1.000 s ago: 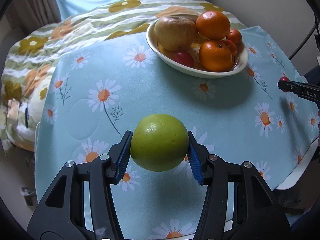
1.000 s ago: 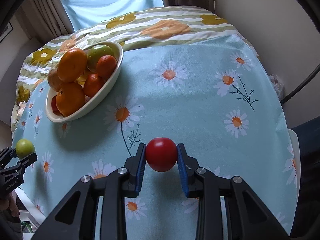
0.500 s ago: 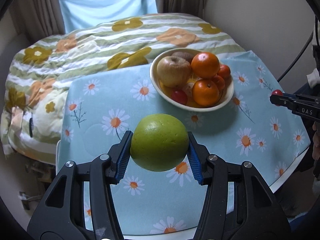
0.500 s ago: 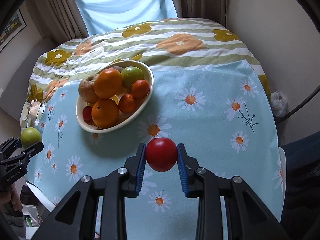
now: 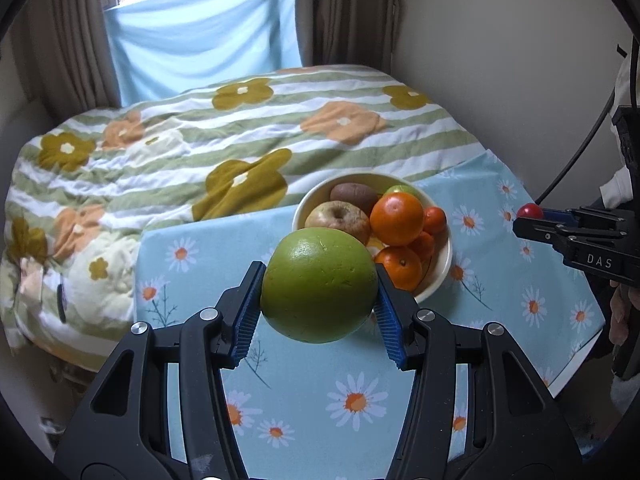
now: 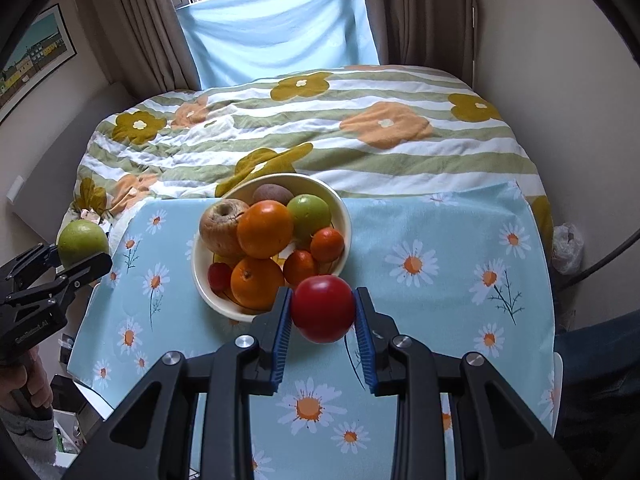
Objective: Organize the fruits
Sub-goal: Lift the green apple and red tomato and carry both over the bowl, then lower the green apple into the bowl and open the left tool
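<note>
Above the daisy-printed blue cloth, both tools carry fruit raised clear of it. The left gripper pinches a large round green apple between its blue-padded jaws; the right gripper pinches a smaller glossy red fruit likewise. Each grip falls across the widest part of the fruit, probably so that the round body cannot roll out. The cream oval bowl lies just beyond both fruits and is apparently their destination. It already holds a brownish wrinkled apple, several oranges, a green apple and a small red fruit, heaped to the rim; little free space remains, so new pieces may roll. Behind the bowl lies a striped, flowered quilt.
</note>
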A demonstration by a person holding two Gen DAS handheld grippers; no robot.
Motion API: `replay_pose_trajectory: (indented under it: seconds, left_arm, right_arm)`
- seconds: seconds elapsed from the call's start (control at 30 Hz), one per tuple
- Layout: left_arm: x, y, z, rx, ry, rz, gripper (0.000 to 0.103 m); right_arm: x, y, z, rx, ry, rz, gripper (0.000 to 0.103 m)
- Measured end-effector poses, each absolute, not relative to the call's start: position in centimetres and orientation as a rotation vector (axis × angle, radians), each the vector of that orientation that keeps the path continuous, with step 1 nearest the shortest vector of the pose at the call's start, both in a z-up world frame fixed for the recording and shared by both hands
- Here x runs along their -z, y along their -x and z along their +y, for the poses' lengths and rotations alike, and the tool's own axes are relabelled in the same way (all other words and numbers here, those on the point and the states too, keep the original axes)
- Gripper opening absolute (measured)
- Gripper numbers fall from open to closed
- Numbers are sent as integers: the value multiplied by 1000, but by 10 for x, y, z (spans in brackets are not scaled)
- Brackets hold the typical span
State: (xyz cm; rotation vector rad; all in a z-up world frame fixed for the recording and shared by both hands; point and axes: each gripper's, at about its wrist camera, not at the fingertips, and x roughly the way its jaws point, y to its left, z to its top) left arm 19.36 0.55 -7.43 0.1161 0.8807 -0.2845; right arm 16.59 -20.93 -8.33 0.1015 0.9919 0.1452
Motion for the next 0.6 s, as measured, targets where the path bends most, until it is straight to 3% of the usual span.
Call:
replay_pose_trajectory:
  seconds: [0.6]
  left_arm:
    - [103,-310,-41,243,-83,929,57]
  right_arm:
    - [100,-267,-224,-302,-49,1004,28]
